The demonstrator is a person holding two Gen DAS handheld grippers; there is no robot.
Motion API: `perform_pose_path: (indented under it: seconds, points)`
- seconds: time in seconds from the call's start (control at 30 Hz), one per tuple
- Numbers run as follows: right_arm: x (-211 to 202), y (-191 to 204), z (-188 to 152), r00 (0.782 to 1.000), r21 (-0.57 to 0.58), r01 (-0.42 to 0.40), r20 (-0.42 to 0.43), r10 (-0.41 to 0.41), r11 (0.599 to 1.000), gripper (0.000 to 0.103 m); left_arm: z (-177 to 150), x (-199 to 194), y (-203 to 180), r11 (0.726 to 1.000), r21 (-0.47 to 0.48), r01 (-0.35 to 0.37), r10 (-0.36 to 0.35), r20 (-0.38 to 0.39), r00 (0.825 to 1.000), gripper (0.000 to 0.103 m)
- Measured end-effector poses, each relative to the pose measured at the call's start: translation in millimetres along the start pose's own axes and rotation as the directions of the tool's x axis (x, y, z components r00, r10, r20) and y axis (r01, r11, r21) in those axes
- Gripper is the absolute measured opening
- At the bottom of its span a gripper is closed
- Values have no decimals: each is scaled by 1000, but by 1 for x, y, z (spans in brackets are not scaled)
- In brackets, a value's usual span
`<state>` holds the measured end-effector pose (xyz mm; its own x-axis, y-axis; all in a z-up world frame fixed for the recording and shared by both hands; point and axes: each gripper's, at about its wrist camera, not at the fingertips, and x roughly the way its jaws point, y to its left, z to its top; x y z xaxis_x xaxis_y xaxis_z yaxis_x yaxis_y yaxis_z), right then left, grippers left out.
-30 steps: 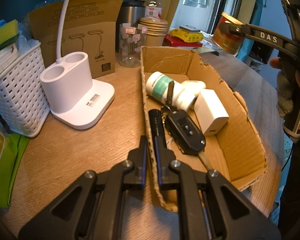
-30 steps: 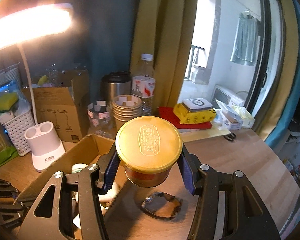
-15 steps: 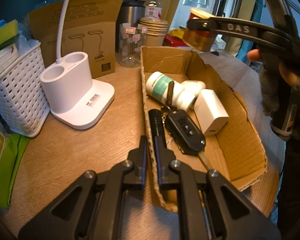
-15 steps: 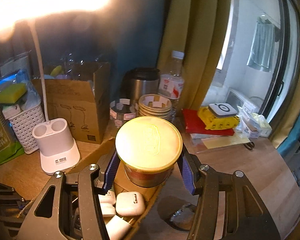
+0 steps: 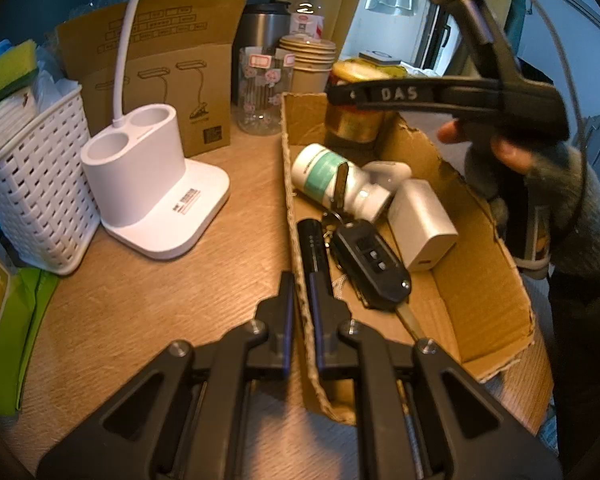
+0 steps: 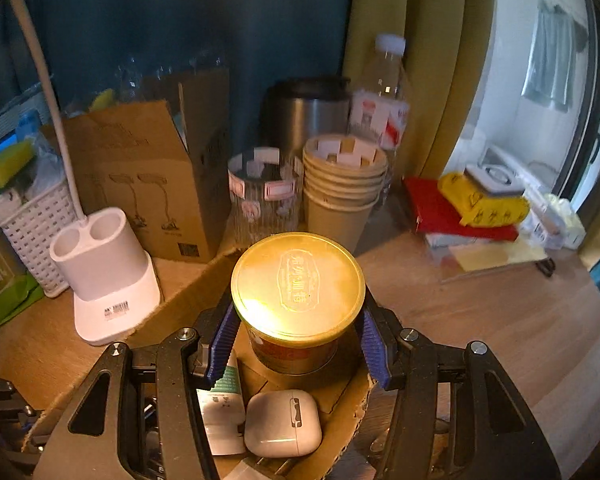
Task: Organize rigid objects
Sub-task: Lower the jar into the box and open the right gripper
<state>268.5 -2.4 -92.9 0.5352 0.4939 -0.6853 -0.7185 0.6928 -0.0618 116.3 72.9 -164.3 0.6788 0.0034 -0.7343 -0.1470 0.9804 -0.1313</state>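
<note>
An open cardboard box point(image 5: 488, 304) lies on the wooden table. In it are a white bottle with a green label point(image 5: 328, 178), a white earbud case point(image 5: 388, 170), a white charger point(image 5: 424, 232), a black car key point(image 5: 372, 260) and a black flashlight point(image 5: 314, 244). My left gripper point(image 5: 300, 292) is shut on the box's left wall. My right gripper point(image 6: 297, 336) is shut on a gold-lidded tin point(image 6: 297, 292), held upright and low over the box's far end. The tin point(image 5: 354, 120) hangs just beyond the bottle. Whether it touches the box floor is hidden.
Left of the box stand a white lamp base point(image 5: 155, 192), a white basket point(image 5: 31, 184) and a brown carton point(image 5: 167, 80). Behind it are a glass jar point(image 5: 263, 92), stacked paper cups point(image 5: 308, 64), a steel flask and a water bottle. Red and yellow packs point(image 6: 460, 216) lie at the back right.
The right gripper has carried the tin leftwards and down, from beyond the box's right side into its far end. The left gripper has stayed where it was.
</note>
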Motion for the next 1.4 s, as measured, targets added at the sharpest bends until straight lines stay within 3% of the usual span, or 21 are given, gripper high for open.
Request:
perform_pose_path:
  seconds: [0.73, 0.87, 1.23, 1.4]
  points:
    - [19, -2, 3, 992, 9, -33, -118, 34, 999, 60, 1, -1, -1, 1000, 4, -2, 2, 2, 1000, 10]
    - [14, 0, 4, 994, 2, -25, -103, 26, 1000, 69, 0, -1, -1, 1000, 3, -2, 2, 2, 1000, 9]
    - [-2, -2, -1, 998, -20, 8, -69, -10, 1000, 70, 0, -1, -1, 1000, 3, -1, 1, 1, 1000, 10]
    - [-18, -2, -9, 996, -79, 74, -39, -78, 994, 70, 0, -1, -1, 1000, 2, -1, 1, 2, 1000, 10]
